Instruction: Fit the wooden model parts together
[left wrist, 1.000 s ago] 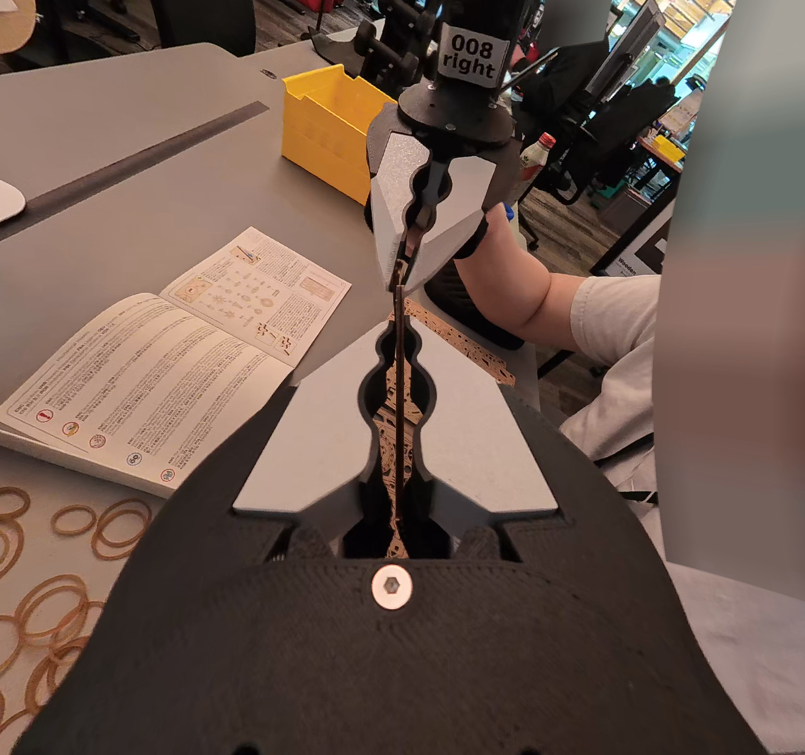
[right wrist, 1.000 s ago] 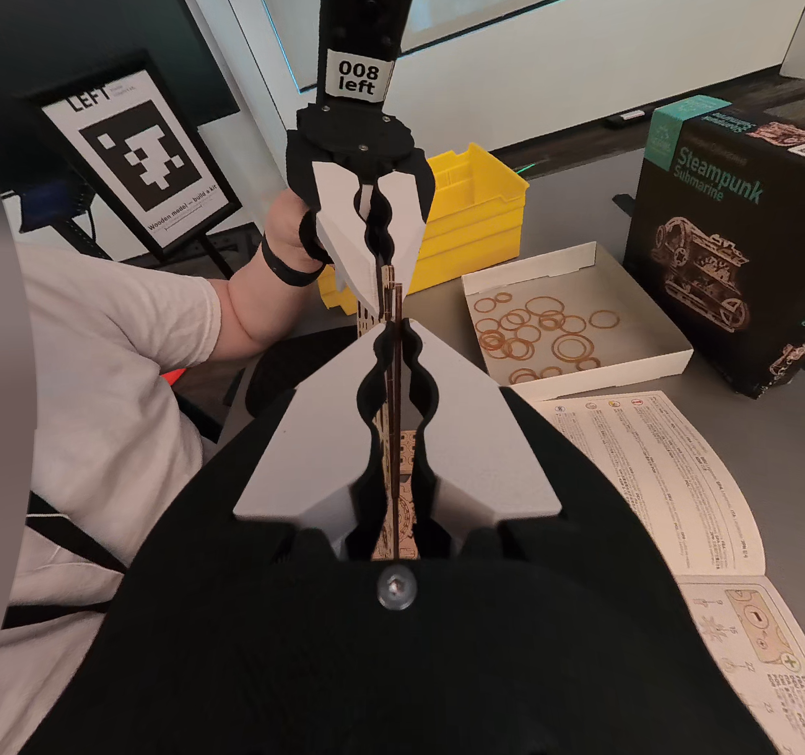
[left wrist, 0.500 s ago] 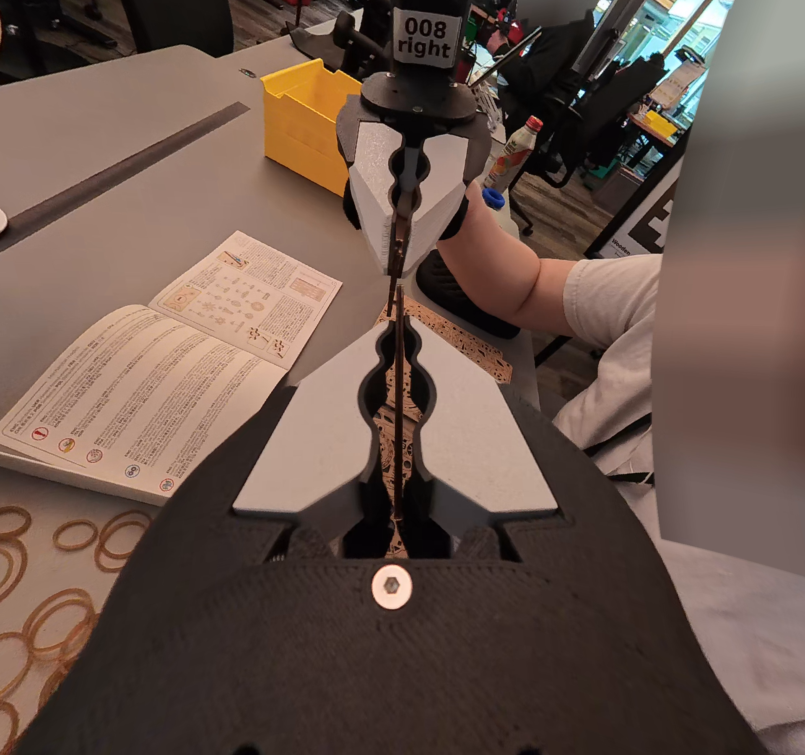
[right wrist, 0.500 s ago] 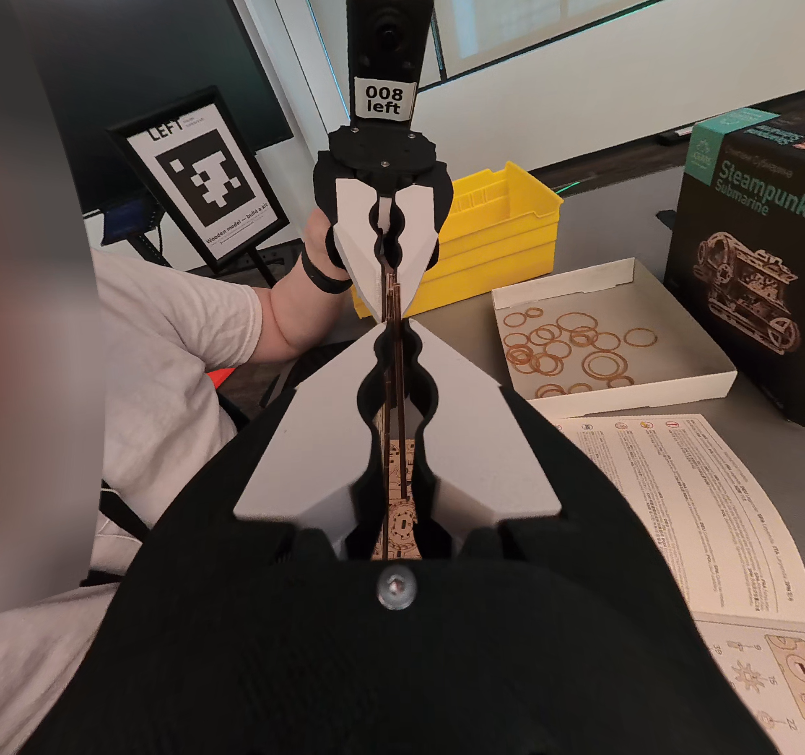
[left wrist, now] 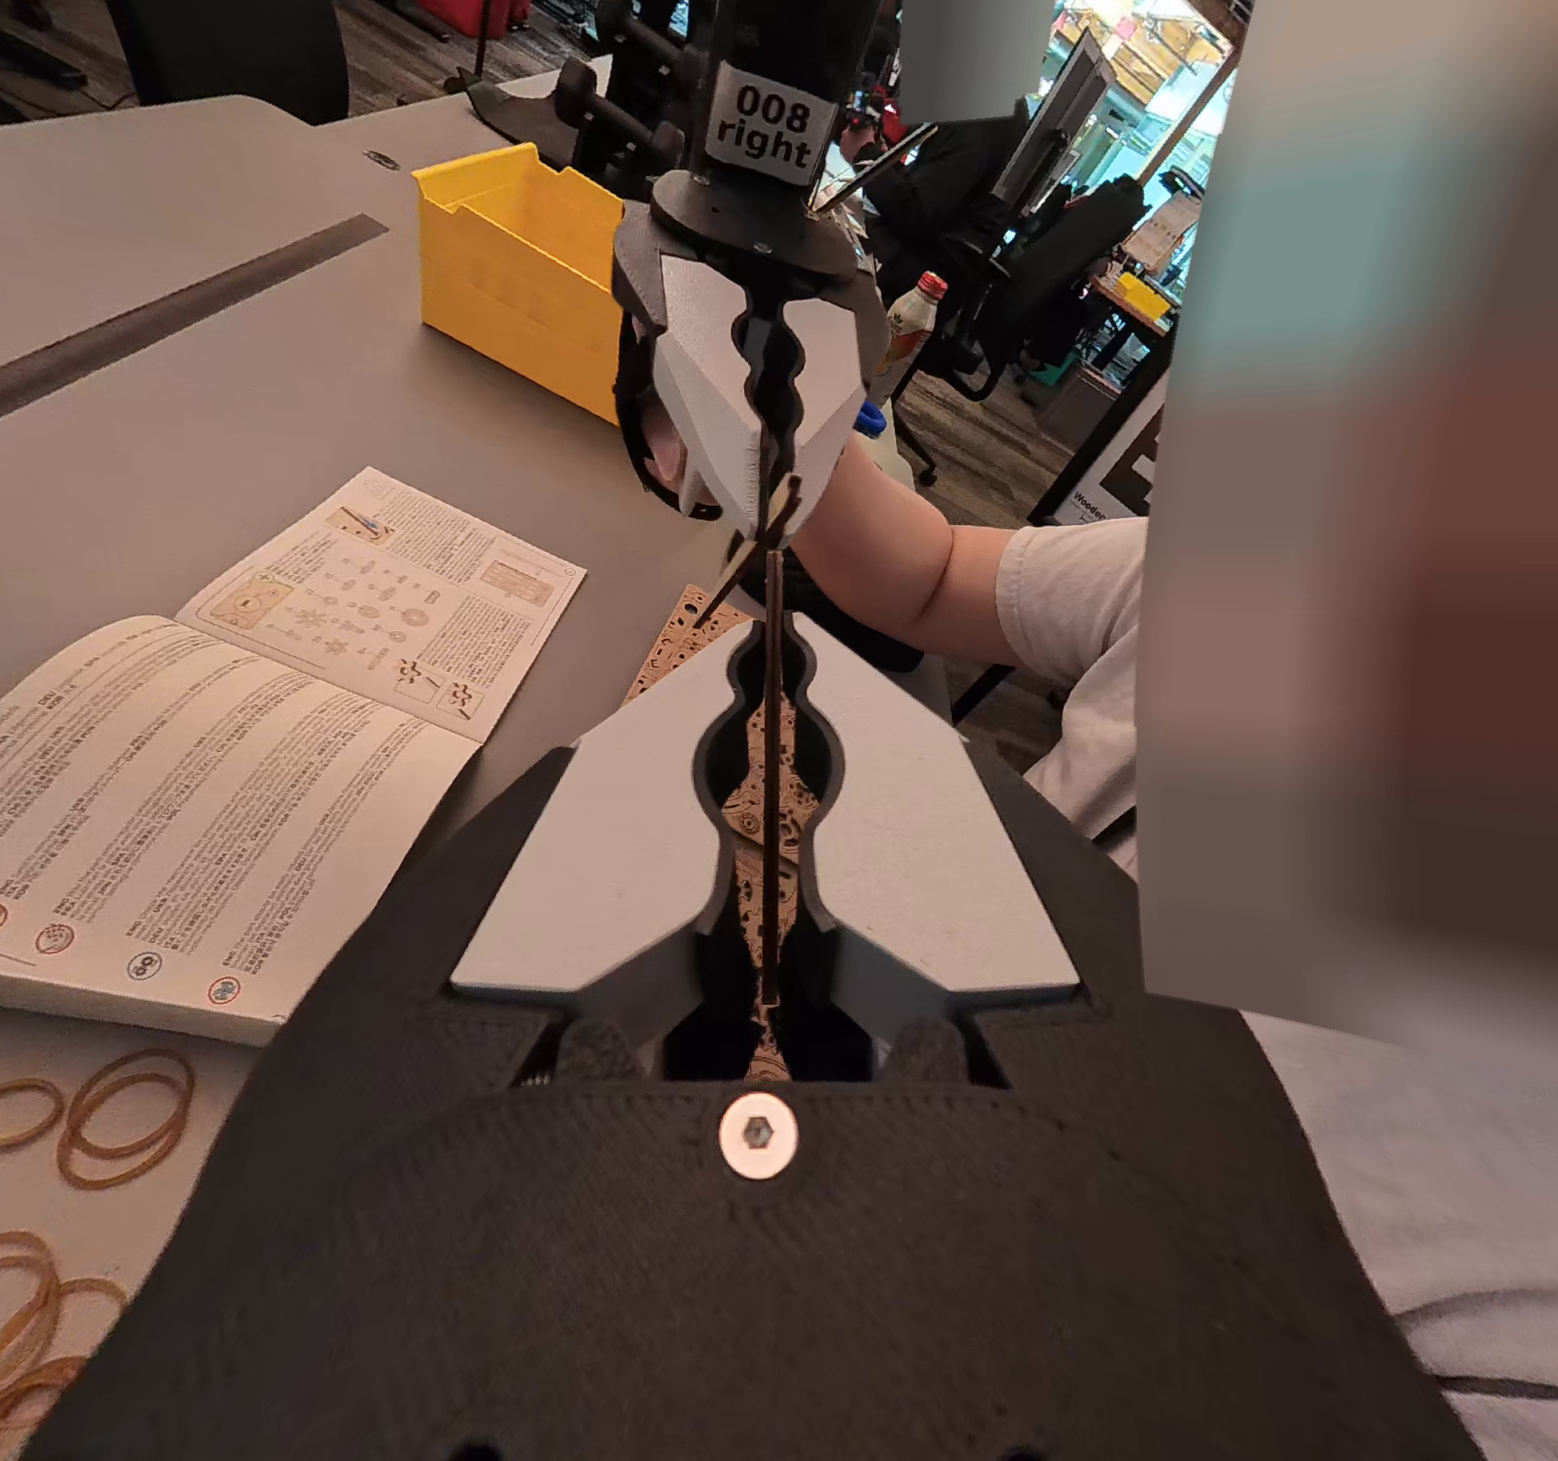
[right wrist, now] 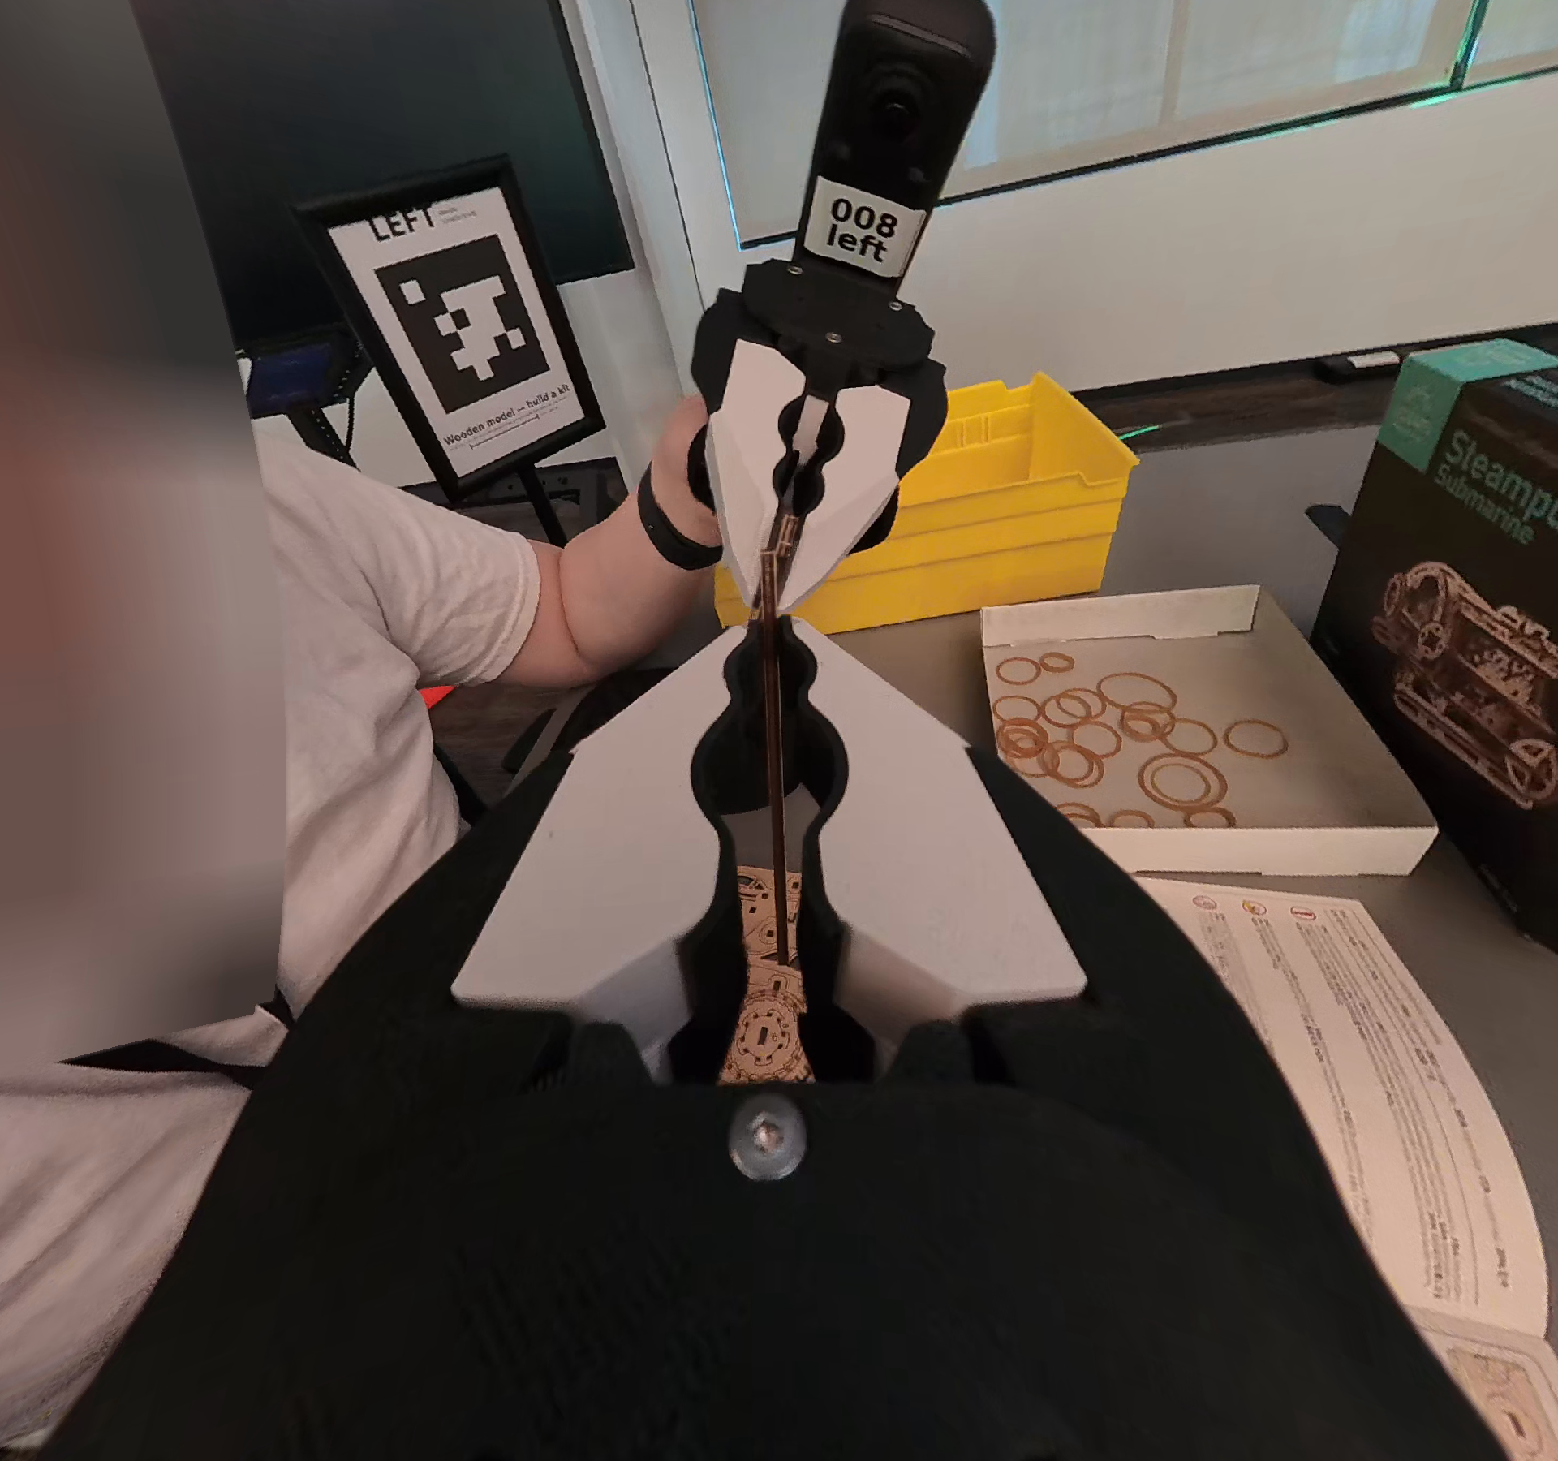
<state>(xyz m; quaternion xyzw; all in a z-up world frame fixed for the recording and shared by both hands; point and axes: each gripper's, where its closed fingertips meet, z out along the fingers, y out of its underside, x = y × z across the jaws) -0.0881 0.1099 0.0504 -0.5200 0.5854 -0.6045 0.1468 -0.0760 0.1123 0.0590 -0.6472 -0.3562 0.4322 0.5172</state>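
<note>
My left gripper (left wrist: 771,624) is shut on a thin wooden part (left wrist: 771,746) seen edge-on between its jaws. My right gripper (left wrist: 771,535) faces it tip to tip, shut on a small light wooden part (left wrist: 742,556) that sticks out slanted to the left. In the right wrist view, my right gripper (right wrist: 771,628) holds its wooden part (right wrist: 774,746) edge-on, and the left gripper (right wrist: 771,594) points down at it with its part (right wrist: 791,531). The two parts touch at the tips. Whether they are joined is hidden. A laser-cut wooden sheet (left wrist: 674,653) lies on the table below.
An open instruction booklet (left wrist: 253,746) lies on the grey table with loose rubber bands (left wrist: 126,1108) beside it. A yellow bin (left wrist: 514,274) stands behind. A white tray (right wrist: 1265,851) of rubber bands and the dark kit box (right wrist: 1450,645) are at the right. A person's arm (left wrist: 885,569) is close. Less than 4 cm separates the two grippers' tips.
Both grippers stayed shut and tip to tip. The right gripper has tilted and come closer, and its small wooden part now sticks out slanted instead of in line.
</note>
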